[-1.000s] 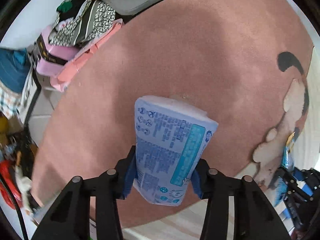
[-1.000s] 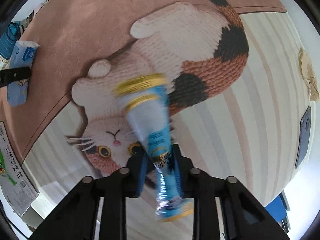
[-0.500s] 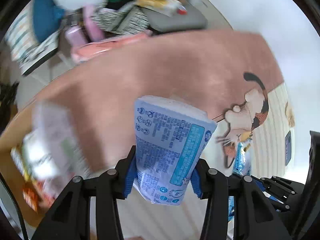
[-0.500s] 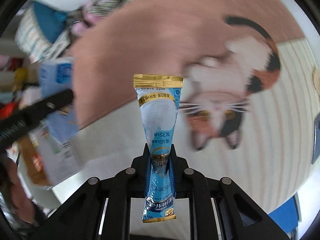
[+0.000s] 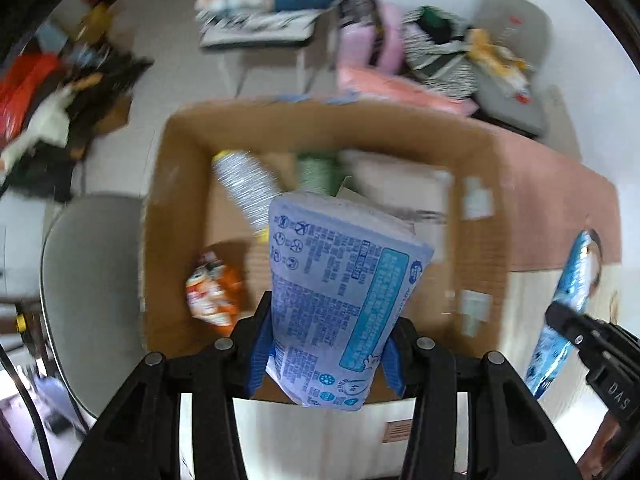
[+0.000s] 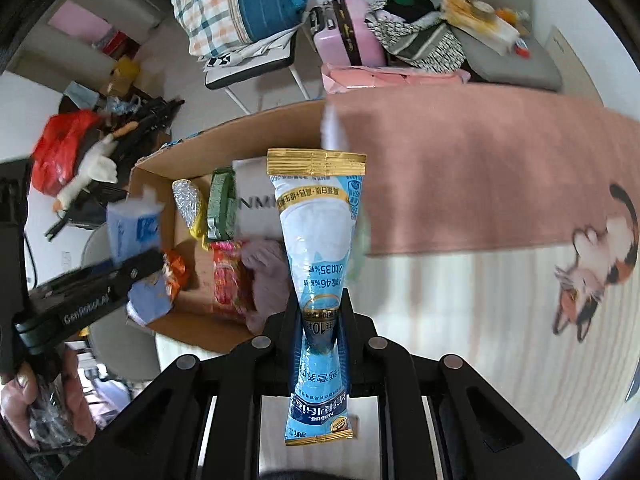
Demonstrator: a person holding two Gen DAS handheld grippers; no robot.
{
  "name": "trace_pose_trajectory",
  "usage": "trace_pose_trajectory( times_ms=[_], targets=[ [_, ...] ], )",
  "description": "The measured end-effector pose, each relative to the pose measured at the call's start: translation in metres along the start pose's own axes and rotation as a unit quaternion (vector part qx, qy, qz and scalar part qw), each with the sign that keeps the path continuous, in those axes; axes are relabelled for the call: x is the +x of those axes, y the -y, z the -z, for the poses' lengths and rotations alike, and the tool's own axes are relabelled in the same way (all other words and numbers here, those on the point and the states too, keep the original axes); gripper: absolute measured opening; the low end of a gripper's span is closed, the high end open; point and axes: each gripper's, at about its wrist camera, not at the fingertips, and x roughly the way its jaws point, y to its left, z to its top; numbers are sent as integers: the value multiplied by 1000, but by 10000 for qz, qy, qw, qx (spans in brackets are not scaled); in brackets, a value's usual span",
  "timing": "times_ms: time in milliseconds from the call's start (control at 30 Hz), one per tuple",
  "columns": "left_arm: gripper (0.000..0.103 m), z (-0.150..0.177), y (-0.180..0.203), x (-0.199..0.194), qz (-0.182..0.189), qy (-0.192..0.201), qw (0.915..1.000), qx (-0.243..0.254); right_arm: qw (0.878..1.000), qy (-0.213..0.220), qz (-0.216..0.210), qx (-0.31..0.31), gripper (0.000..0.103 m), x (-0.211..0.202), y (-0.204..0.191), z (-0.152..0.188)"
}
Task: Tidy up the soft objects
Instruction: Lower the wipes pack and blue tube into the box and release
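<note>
My left gripper point(image 5: 326, 354) is shut on a pale blue tissue pack point(image 5: 340, 300) and holds it above an open cardboard box point(image 5: 168, 216). The box holds a silver pouch point(image 5: 244, 184), an orange snack bag point(image 5: 212, 296), a green item and a white bag. My right gripper point(image 6: 322, 340) is shut on a blue milk-powder pouch point(image 6: 318, 240) with a gold top, held upright beside the box point(image 6: 192, 320). The left gripper point(image 6: 92, 292) and its tissue pack point(image 6: 132, 228) also show in the right wrist view. The blue pouch point(image 5: 568, 300) shows at the right of the left wrist view.
A pink rug point(image 6: 480, 176) with a cat picture point(image 6: 596, 268) lies right of the box on a striped surface. Behind stand a chair with bags point(image 6: 240, 12), a pink suitcase point(image 6: 348, 36) and a grey cushion point(image 6: 504, 40) with clothes. A grey stool point(image 5: 88, 288) is left of the box.
Both grippers swung left from over the rug and cat picture to the cardboard box. Each still holds its pack. The box and clutter behind it came into view.
</note>
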Motion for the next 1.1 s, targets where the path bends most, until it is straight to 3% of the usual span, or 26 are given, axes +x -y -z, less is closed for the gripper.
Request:
trace_pose_trajectory(
  times_ms=[200,367,500,533,567,600,667,733,1100],
  targets=[
    [43,-7,-28,53,-101,-506,9986,-120,9985,-125,528,11,16,53,-36,-15],
    [44,-5,-29,91,32,-891,9959,-160,9964,-218,820,35,16,86,-35,-23],
    [50,-5,-33,110,216,-1085,9934,-297,9942,-478,965,-70,17,107,-34,-26],
    [52,-5,-34,113,328,-1150,9921,-376,9941,-510,945,-118,19,109,-34,-26],
    [55,-4,-37,115,423,-1200,9908,-465,9937,-527,971,-181,29,110,-34,-26],
    [60,-4,-38,114,426,-1170,9912,-460,9935,-520,991,-210,38,110,-35,-26],
    [75,-4,-37,109,376,-1059,9928,-405,9936,-504,983,-253,71,109,-37,-24],
    [84,-4,-38,101,332,-943,9944,-353,9938,-499,964,-254,73,107,-38,-22],
    [85,19,-35,55,147,-373,9985,-366,9943,-569,849,-291,77,88,-41,3]
  ],
)
